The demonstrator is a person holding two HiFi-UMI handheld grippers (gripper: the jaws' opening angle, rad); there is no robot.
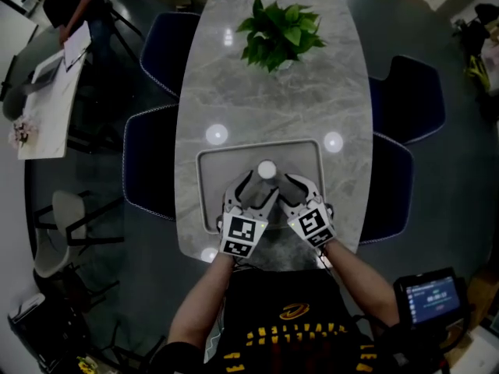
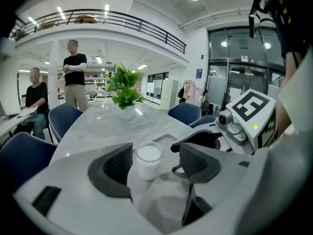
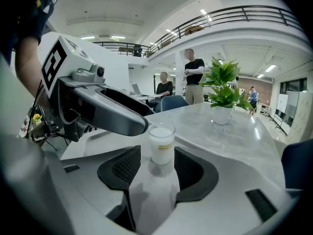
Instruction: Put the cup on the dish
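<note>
Cup (image 1: 267,170) stands upright inside the dish (image 1: 234,148), about mid-width and toward the dish's far half, so by the look of it the placing is done or nearly so. It looks filled w/ white liquid close to the brim.

L gripper (image 2: 155,153): released, jaws wide apart, cup just ahead of the tips and nearer its left jaw; can't tell if that jaw touches. R gripper (image 3: 157,155): also released, jaws apart, cup just past the tips, on the centre line. Neither claw grasps anything. Both sit at the dish's near side, angled in toward each other, tips close together.

Risks, as I judge them:
- Both claws flank one small cup. If either swings sideways while pulling out of the dish, a jaw could clip the cup and tip it. It is full, so that means a spill into the dish.
- L side is the likelier culprit, given the thin gap at its left jaw. Back straight out, no twist.
- The grippers could knock each other, since the tips nearly meet over the dish, and jolt the cup.
- Dragging a jaw on the dish floor or near rim could shift the dish and slosh the cup.
</note>
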